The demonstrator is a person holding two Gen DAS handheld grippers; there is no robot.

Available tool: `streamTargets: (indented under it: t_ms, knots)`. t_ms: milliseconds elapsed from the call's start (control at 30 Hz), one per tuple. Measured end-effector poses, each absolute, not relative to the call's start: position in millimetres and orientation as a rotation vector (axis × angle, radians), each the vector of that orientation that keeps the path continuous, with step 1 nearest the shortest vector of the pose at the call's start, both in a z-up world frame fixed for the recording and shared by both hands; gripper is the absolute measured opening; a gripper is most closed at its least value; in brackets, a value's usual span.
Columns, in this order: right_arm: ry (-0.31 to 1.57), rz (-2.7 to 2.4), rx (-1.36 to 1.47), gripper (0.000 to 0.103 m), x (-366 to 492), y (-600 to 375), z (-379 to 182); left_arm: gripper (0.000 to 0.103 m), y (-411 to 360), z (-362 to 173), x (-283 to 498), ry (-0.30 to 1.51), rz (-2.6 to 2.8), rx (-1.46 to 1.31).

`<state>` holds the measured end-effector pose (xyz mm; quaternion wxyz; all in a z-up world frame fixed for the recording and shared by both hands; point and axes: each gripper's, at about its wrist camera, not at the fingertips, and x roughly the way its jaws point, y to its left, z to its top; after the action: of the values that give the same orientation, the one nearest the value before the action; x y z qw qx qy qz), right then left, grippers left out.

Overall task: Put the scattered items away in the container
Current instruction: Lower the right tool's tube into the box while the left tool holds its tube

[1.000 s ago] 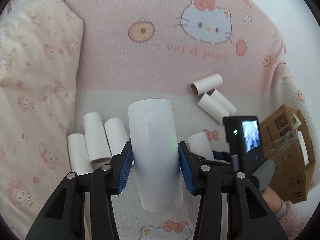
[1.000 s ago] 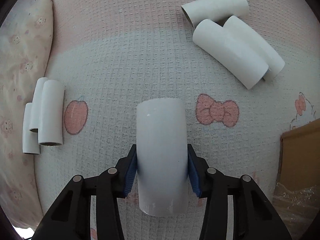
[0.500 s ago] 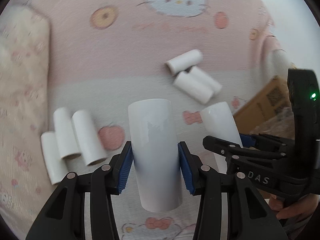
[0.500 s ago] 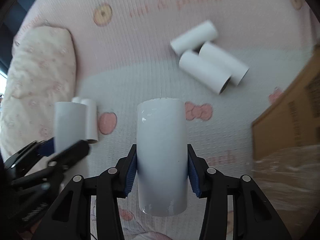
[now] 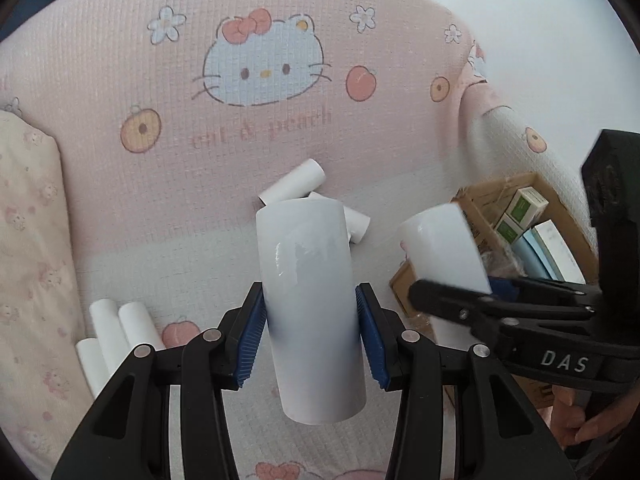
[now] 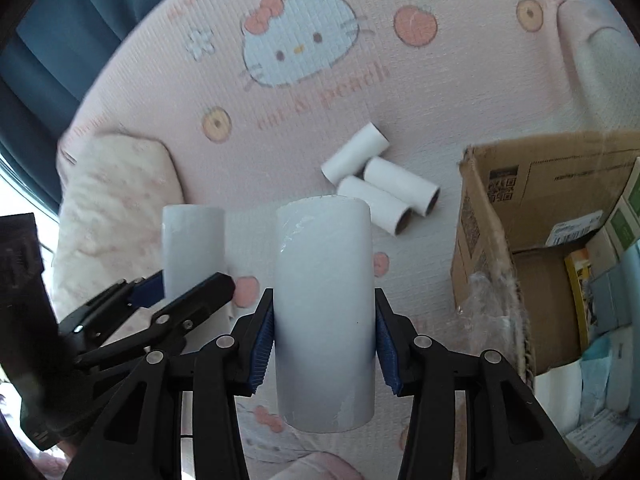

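Here we have a white tube in each hand, both lifted clear of the pink blanket [image 5: 120, 208], so the step in hand looks like the carry toward the cardboard box [image 6: 532, 184]. Our left gripper [image 5: 311, 338] is closed on a white tube [image 5: 310, 304] at about mid-length, blue pads pressing both sides, the tube pointing toward twelve o'clock. Our right gripper [image 6: 324, 332] grips its own tube [image 6: 325, 312] the same way. From the right wrist view the box sits at three o'clock, its top open, with small packets and papers already inside; from the left wrist view the same box lies at about three o'clock, partly behind the right gripper. Three loose tubes [image 6: 380, 184] lie in a cluster on the blanket at about one o'clock in the right view, near the box's flap, and three more [image 5: 114, 332] lie at eight o'clock in the left view, beside the pale pillow [image 5: 28, 240]. We judge the next move calls for swinging each tube over the box's open top, clear of the raised flap, before we let the pads part, right hand first since it is nearer.
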<state>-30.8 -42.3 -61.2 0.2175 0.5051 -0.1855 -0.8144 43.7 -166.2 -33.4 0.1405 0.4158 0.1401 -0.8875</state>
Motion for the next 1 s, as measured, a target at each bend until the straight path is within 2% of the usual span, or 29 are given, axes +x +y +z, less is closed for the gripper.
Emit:
streamTargets:
  t_ms: [200, 467, 767, 1000]
  knots:
    - [-0.468, -2.296, 1.303, 0.043, -26, -36, -30, 0.049, -146, -2, 46, 0.202, -2.606, 1.115]
    - [-0.470, -2.340, 1.271, 0.043, -24, -10, -11, 0.049, -128, 25, 20, 0.136, -2.723, 1.080]
    - [-0.310, -2.446, 1.338, 0.043, -28, 30, -23, 0.049, -91, 25, -27, 0.040, -2.890, 1.080]
    - [-0.396, -2.336, 1.456, 0.043, -40, 70, -45, 0.049, -66, 16, -64, -0.020, -2.989, 1.172]
